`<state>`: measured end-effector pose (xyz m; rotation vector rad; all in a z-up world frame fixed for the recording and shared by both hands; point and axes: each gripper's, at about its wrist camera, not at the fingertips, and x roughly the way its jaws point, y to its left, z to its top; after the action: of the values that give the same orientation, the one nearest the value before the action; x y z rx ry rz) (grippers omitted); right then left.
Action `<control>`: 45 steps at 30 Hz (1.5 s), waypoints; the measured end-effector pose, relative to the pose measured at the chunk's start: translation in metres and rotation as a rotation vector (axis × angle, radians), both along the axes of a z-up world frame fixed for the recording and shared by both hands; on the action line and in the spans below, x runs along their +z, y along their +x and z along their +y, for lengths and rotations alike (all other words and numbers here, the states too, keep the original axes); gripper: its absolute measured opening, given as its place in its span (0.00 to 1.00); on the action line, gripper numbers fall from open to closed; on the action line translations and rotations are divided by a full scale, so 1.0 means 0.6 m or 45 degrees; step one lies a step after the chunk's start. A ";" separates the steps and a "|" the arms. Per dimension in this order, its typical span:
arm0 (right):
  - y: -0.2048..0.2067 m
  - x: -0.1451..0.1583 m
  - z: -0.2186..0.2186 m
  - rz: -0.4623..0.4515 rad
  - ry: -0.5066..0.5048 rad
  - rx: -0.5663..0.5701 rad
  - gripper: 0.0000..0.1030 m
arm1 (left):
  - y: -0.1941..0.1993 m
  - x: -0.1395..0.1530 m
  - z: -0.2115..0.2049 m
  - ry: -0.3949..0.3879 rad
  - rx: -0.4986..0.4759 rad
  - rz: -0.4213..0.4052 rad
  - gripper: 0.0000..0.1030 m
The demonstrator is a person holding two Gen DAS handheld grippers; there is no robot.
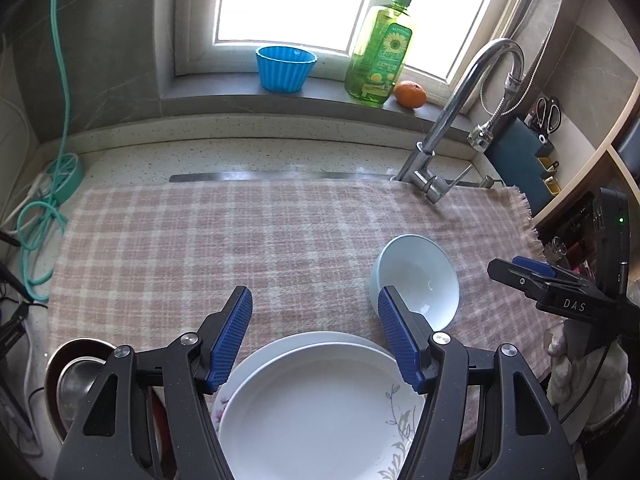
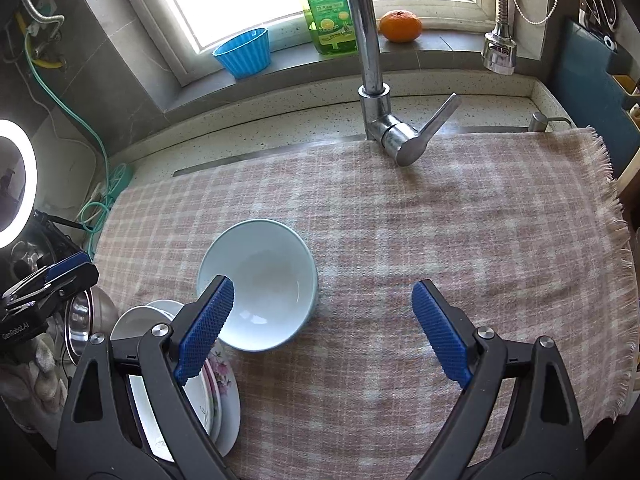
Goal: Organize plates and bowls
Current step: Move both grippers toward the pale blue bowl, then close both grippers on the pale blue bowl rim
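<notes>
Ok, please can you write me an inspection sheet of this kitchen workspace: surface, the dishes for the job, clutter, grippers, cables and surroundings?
Surface: pink checked cloth covers the counter, fringe at its right edge.
Job's things: white bowl upright on the cloth; stack of plates beside it, the lower plates with a floral print; metal bowls left of the stack.
Clutter: blue cup, green soap bottle and orange on the windowsill.
Grippers: left gripper open above the plates; right gripper open, holding nothing.
Cables: teal cable coiled at the left.
Surroundings: faucet, window, scissors in a holder, ring light.
</notes>
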<state>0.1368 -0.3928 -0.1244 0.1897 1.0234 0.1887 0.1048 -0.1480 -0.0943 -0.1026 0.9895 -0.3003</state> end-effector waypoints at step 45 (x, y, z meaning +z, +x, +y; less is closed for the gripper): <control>0.065 -0.119 0.010 0.264 0.250 0.115 0.16 | 0.068 -0.116 -0.110 -0.055 -0.124 0.279 0.10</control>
<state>0.1758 -0.3868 -0.1957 0.3473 1.2206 0.3577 0.1456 -0.2141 -0.1640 -0.1291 1.2075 -0.4060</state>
